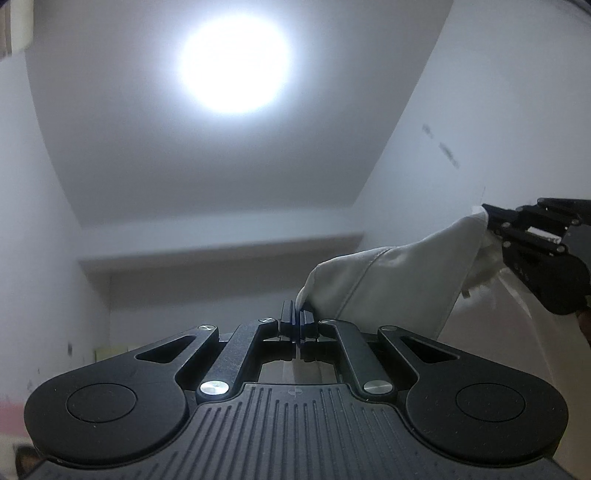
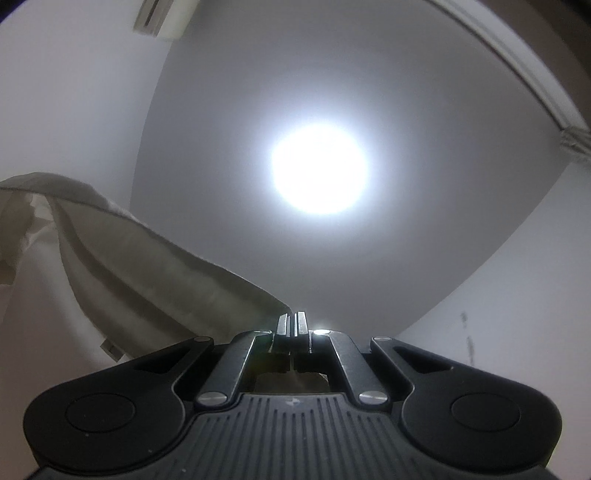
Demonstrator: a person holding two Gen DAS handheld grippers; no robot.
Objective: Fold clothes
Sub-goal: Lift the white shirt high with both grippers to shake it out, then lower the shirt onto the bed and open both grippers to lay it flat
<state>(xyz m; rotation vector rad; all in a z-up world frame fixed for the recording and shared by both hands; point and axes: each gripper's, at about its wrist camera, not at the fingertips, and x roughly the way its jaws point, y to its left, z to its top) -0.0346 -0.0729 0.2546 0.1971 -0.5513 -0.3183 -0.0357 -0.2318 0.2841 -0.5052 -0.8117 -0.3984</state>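
Note:
A pale grey-white garment [image 1: 399, 280] hangs in the air, stretched between both grippers. In the left wrist view my left gripper [image 1: 297, 314] is shut on one corner of its edge, and the cloth runs up to the right to my right gripper [image 1: 489, 218], which pinches the other end. In the right wrist view my right gripper [image 2: 291, 317] is shut on the garment [image 2: 147, 266], whose cloth sweeps away to the left and folds over at the frame's edge. A small label [image 2: 110, 349] dangles from it. Both grippers point upward toward the ceiling.
A bright round ceiling lamp [image 1: 232, 62] glares overhead, also the lamp [image 2: 319, 170] in the right wrist view. White walls surround, with a ledge [image 1: 221, 247] on the far wall and an air-conditioner unit [image 2: 162, 18] high up. A curtain rail [image 2: 517, 62] crosses top right.

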